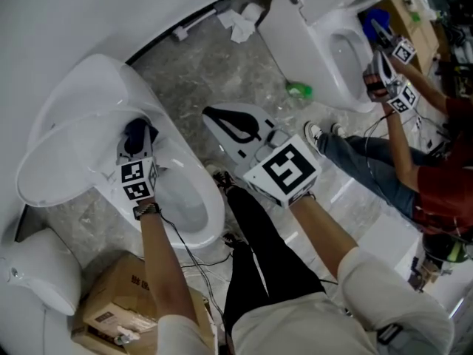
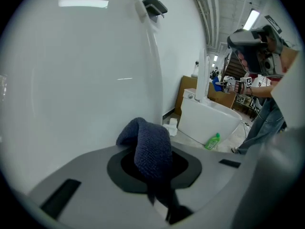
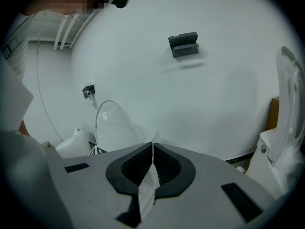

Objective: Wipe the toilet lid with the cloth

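Observation:
The white toilet [image 1: 194,211] stands at the left with its lid [image 1: 74,146] raised. My left gripper [image 1: 138,135] is shut on a dark blue cloth [image 1: 136,130], held at the lid's inner face near the hinge; I cannot tell whether the cloth touches it. In the left gripper view the cloth [image 2: 148,144] bulges out of the left gripper [image 2: 152,163], and the lid [image 2: 71,80] fills the left side. My right gripper [image 1: 211,113] hovers over the floor to the right of the bowl. In its own view the right gripper [image 3: 152,149] is shut with nothing in it.
Another person [image 1: 414,168] works with grippers at a second toilet [image 1: 347,50] at the upper right. A green bottle [image 1: 299,89] and crumpled paper [image 1: 240,22] lie on the floor. A cardboard box [image 1: 126,302] and a white fixture [image 1: 37,279] sit at the lower left.

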